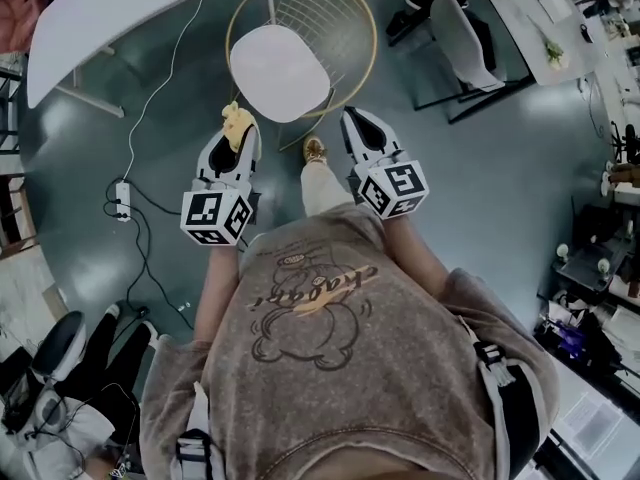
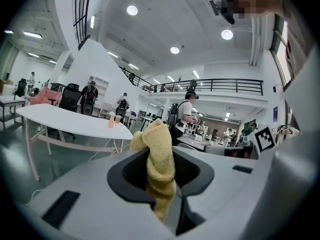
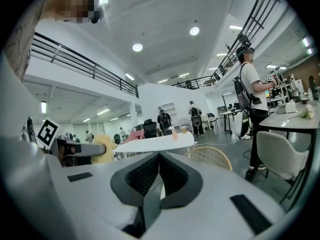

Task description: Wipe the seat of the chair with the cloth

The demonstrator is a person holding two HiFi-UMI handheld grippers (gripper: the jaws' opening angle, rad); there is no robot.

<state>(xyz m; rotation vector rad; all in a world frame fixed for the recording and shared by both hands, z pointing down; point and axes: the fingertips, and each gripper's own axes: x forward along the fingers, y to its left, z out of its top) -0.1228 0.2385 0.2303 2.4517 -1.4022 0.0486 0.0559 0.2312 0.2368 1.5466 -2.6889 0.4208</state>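
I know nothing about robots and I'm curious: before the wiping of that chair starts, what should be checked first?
1. Grip: ok, the yellow cloth sits between the left gripper's shut jaws.
2. Other hand free: ok, the right gripper's jaws are together on nothing.
3. Surface bare: ok, nothing lies on the white seat.
4. Contact: not ok, the left gripper faces across the room, not down at the seat.
5. Where the dirt is: cannot tell.
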